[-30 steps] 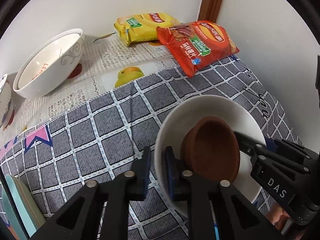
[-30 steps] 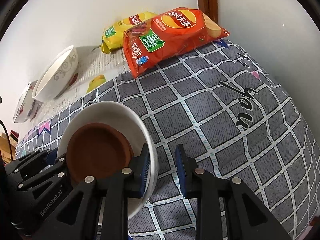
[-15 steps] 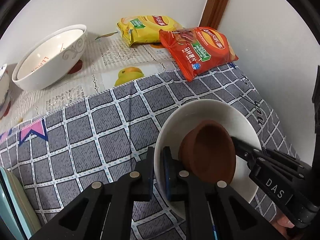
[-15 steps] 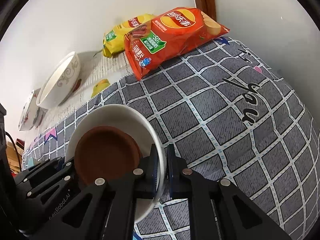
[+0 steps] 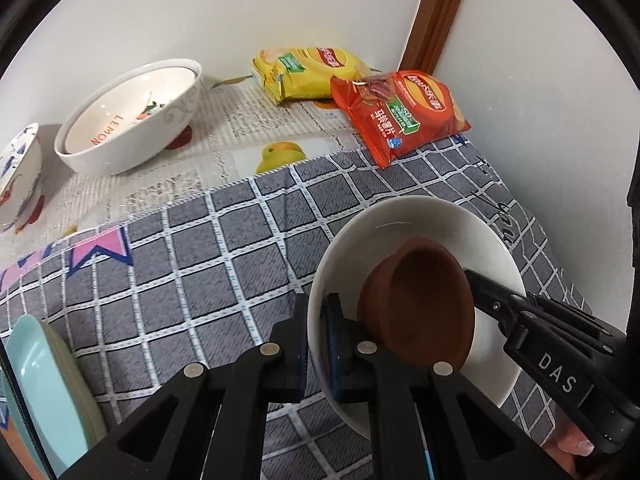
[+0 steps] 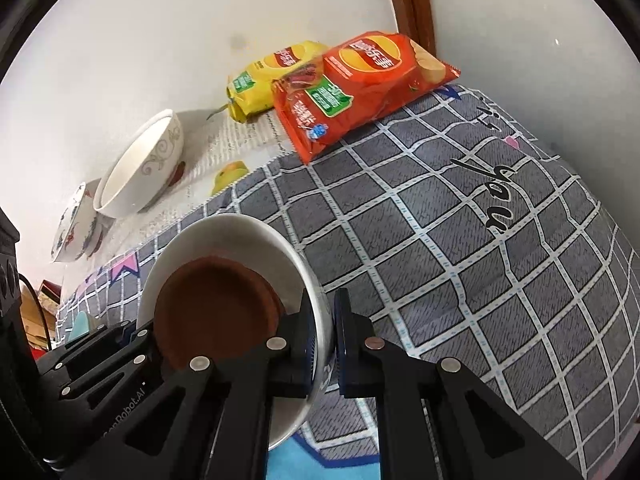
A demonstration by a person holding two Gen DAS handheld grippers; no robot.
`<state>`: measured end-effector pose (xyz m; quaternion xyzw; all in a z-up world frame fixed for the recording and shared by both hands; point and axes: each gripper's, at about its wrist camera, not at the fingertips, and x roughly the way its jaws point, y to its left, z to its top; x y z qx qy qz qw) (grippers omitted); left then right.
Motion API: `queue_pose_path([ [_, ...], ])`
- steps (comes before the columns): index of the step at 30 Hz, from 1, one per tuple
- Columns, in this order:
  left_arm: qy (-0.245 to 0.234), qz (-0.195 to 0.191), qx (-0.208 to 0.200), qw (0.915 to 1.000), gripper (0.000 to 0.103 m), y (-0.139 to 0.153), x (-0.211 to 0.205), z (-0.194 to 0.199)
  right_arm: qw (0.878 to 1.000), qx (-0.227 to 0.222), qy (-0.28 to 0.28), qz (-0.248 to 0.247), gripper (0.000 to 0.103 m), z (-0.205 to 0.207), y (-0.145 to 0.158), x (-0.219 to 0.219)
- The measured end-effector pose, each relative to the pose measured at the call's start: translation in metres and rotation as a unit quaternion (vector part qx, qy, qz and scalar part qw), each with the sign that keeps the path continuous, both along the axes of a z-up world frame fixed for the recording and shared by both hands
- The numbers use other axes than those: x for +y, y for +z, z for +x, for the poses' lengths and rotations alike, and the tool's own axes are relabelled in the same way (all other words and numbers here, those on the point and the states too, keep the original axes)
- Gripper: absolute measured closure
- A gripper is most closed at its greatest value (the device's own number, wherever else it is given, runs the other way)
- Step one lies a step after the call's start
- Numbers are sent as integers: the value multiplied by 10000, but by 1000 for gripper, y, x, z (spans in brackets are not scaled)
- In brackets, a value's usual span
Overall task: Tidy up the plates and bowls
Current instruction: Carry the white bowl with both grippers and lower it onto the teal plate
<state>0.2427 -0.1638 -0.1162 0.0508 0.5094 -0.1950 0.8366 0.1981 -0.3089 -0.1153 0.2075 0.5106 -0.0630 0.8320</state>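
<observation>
A white plate [image 5: 404, 220] holds a small brown dish [image 5: 424, 300] above the grey checked cloth. My left gripper [image 5: 316, 344] is shut on the plate's left rim. My right gripper [image 6: 326, 340] is shut on its right rim [image 6: 316, 280]; the brown dish [image 6: 216, 304] sits inside. The plate is lifted and tilted. A large white bowl [image 5: 132, 116] with "LEMON" inside sits at the back left, with a small patterned bowl [image 5: 16, 172] beside it. Both show in the right wrist view, the large bowl [image 6: 140, 164] and the small one [image 6: 76, 224].
Yellow [image 5: 308, 72] and red [image 5: 400, 116] crisp bags lie at the back by the wall corner. A light blue plate [image 5: 44, 392] stands at the lower left edge. The grey checked cloth [image 6: 460, 240] covers the near table; a lemon-print cloth [image 5: 248, 140] covers the back.
Both grippers closed onto the white plate's rim, and the plate with the brown dish has risen and tilted slightly off the cloth.
</observation>
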Motion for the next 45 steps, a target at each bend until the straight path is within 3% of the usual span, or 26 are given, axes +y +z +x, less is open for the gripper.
queue_pose_path([
  [16, 254, -97, -212, 9994, 95, 34, 52, -21, 9996, -230, 177, -41, 94, -13, 38, 45],
  [45, 1066, -211, -374, 9934, 95, 45, 185, -41, 9951, -406, 900, 19, 94, -5, 59, 174],
])
